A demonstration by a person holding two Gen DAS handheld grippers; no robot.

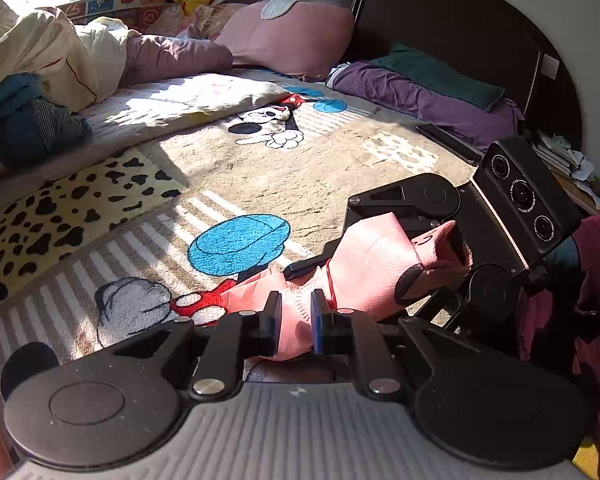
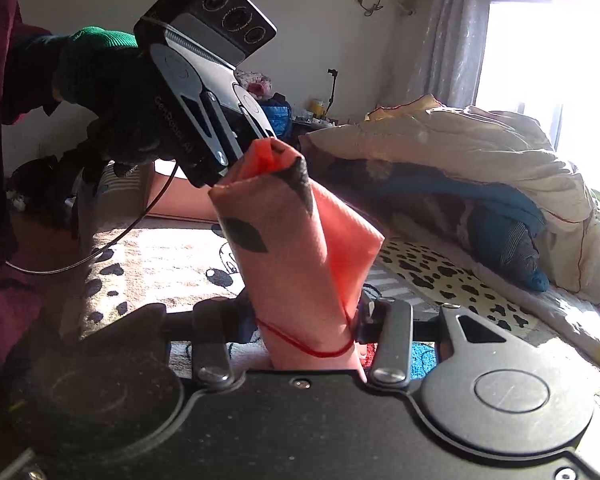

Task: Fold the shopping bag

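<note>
Above the cartoon-print blanket [image 1: 260, 176], the left gripper [image 1: 296, 320] and right gripper [image 2: 306, 320] each clamp an end of the folded pink shopping bag [image 1: 372, 264].

Hard sunlight pours from the window [image 2: 540, 48], blown out to white glare (upper right), streaking the rug [image 1: 260, 184] with bright bands and sharp shadows; fisheye bending curves every edge.

Bed [image 1: 340, 168] under cartoon blanket [image 1: 228, 184], pillows [image 1: 292, 40], crumpled quilt [image 1: 40, 52].
</note>
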